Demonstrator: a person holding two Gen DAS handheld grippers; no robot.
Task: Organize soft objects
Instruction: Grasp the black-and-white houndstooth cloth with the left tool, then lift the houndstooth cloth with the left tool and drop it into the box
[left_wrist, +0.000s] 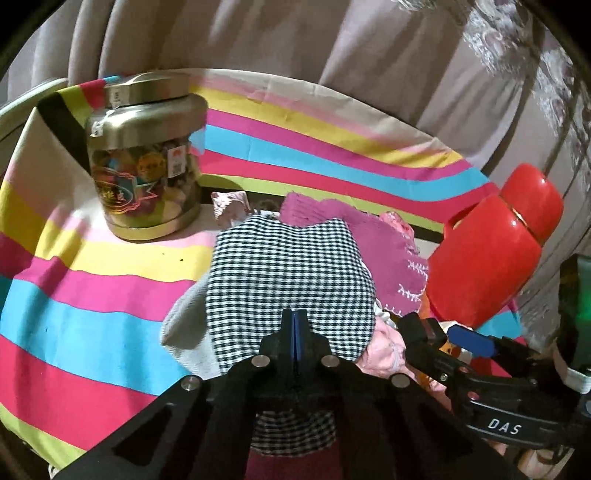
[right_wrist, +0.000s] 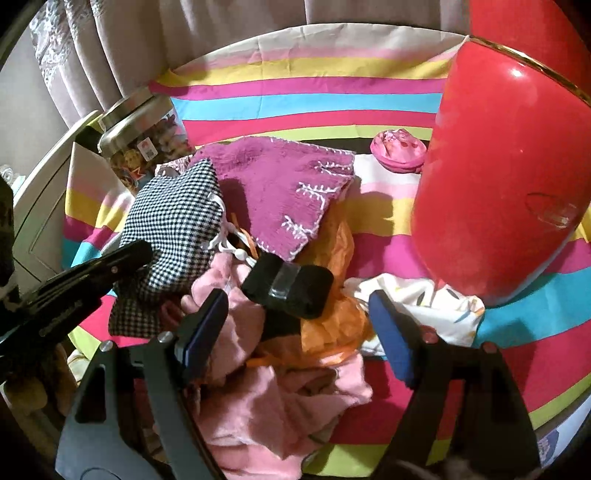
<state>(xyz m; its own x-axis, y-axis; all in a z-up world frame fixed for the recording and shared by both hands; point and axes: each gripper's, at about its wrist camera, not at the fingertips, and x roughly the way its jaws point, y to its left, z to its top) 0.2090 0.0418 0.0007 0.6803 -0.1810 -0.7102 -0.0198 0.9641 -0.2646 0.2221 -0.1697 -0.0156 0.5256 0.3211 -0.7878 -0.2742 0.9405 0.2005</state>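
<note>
Your left gripper is clamped on the checked cloth's near edge, while your right gripper hangs wide over the pink pile

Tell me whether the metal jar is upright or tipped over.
Upright: the metal jar stands on its base on the striped cloth, lid on top.

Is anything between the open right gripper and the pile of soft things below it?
Nothing visible blocks it. The right gripper hangs open straight over the pink cloth and orange cloth, with a black taped bundle just ahead. The left gripper is off to the side, shut on the checked cloth.
</note>
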